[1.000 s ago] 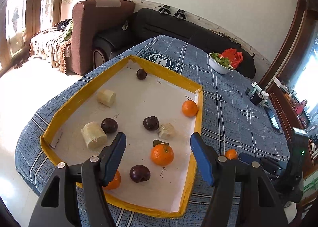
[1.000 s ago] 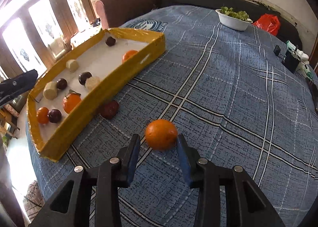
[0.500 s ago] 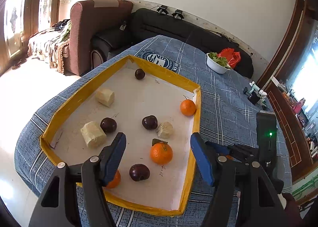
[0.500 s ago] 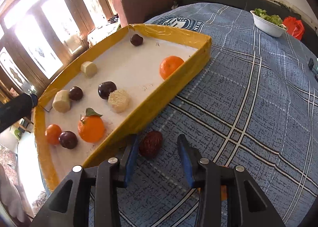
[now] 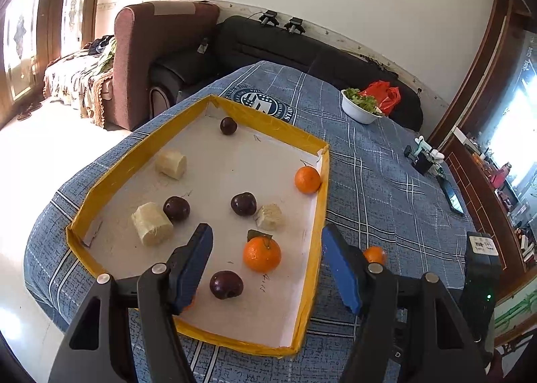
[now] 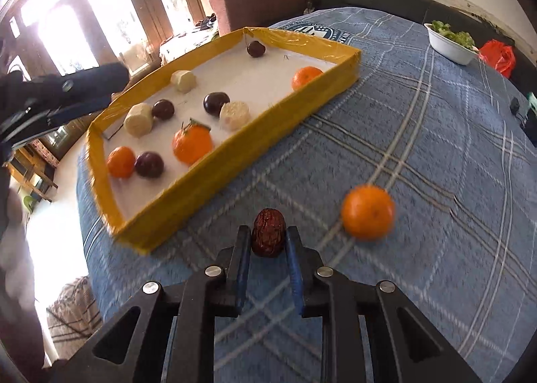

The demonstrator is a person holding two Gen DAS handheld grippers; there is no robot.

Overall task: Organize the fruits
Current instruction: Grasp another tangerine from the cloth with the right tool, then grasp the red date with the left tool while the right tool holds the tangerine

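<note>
At the bottom centre of the right wrist view, the right tool points steeply down, its pads pressed on a red date beside the yellow tray. Over the tray, the left tool hangs half open and empty.

We count four oranges: three in tray, one on cloth. Four dark plums. Three pale chunks. One red date. One bowl.
</note>
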